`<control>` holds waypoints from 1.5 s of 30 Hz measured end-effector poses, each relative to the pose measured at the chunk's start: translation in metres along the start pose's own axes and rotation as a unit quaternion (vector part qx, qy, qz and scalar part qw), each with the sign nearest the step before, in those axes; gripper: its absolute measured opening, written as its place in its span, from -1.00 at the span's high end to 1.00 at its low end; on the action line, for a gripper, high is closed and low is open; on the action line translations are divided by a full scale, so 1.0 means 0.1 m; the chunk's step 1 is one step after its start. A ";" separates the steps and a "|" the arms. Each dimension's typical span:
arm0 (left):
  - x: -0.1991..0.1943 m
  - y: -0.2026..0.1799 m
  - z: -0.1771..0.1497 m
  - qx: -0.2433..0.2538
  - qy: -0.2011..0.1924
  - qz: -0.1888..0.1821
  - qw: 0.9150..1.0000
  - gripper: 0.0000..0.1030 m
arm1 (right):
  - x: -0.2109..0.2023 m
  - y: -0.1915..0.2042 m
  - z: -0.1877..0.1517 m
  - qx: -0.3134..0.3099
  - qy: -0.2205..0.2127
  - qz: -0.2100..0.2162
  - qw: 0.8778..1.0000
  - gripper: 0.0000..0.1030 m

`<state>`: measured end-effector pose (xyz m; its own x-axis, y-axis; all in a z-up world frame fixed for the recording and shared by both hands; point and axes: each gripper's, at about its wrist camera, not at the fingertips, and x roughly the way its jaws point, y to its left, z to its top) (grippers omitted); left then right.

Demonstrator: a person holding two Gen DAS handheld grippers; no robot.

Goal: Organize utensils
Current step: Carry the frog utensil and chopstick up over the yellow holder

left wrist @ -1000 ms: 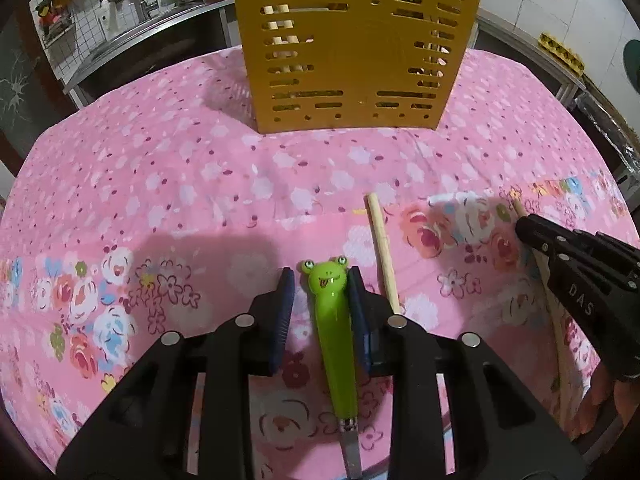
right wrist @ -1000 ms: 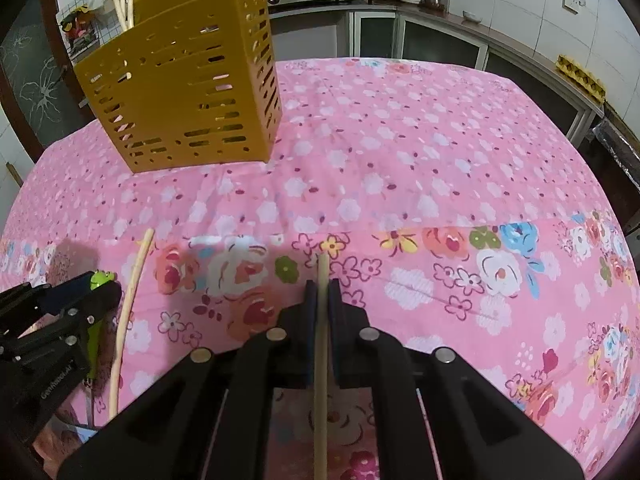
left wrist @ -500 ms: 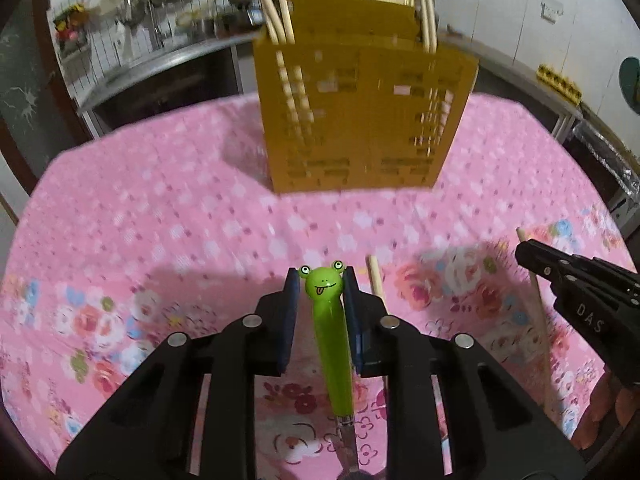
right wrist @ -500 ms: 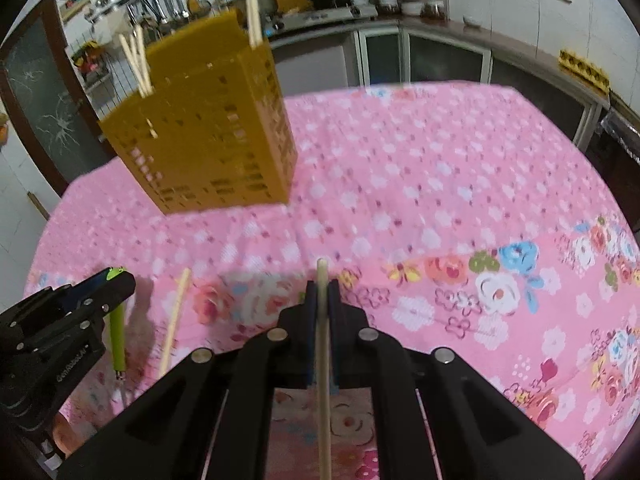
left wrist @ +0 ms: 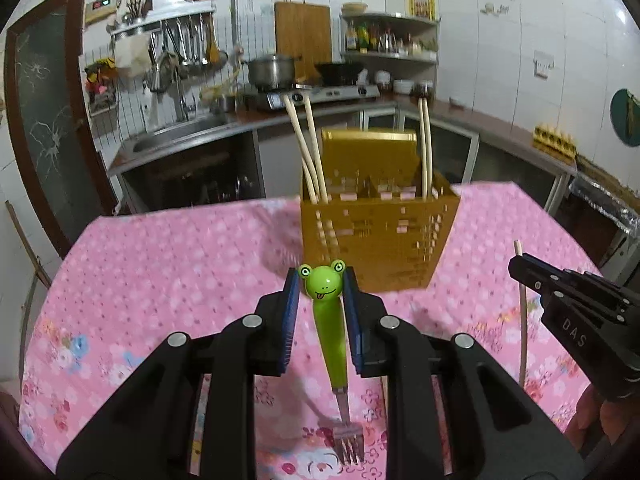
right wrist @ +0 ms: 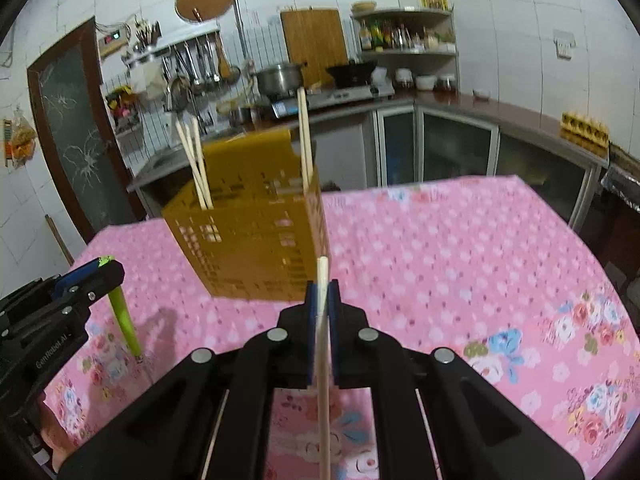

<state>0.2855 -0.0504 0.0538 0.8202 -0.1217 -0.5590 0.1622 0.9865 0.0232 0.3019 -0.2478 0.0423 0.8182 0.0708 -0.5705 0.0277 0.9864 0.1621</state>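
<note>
While earlier on the cloth, fork (left wrist: 329, 320) and chopstick (right wrist: 322, 344) now aloft.

Chopsticks (left wrist: 310, 152) in holder (left wrist: 380, 240) on table (left wrist: 168, 264)

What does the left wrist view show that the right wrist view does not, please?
Only the left wrist view: the fork's frog face and tines, clamped in the left gripper.
Only the right wrist view: the chopstick pinched between the right gripper's pads.
Both: the yellow holder with chopsticks in it, on the pink tablecloth.
</note>
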 end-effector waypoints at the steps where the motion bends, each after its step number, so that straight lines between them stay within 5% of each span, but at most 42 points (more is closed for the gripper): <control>1: -0.04 0.03 0.04 -0.004 -0.009 -0.002 1.000 0.60 | -0.03 0.01 0.03 0.000 -0.007 0.002 1.000 0.89; 11: -0.27 0.15 0.35 -0.011 -0.067 -0.006 0.998 0.60 | -0.24 0.10 0.45 -0.009 -0.107 0.020 0.994 0.89; 25: -0.72 0.22 1.37 -0.015 -0.143 -0.019 0.989 0.61 | -0.51 0.41 1.54 -0.027 -0.209 0.031 0.977 0.89; 35: -0.38 0.06 1.59 0.000 -0.164 -0.013 0.986 0.61 | -0.32 0.50 1.76 -0.039 -0.233 0.023 0.971 0.89; 45: 0.08 0.06 1.53 0.002 -0.164 -0.022 0.986 0.61 | 0.10 0.44 1.66 -0.046 -0.199 0.021 0.979 0.89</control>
<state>0.3767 -0.0617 0.1763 0.9454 -0.1946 -0.2612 0.2038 0.9790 0.0083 0.4067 -0.2280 0.1770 0.9771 0.0663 -0.2022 -0.0479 0.9944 0.0947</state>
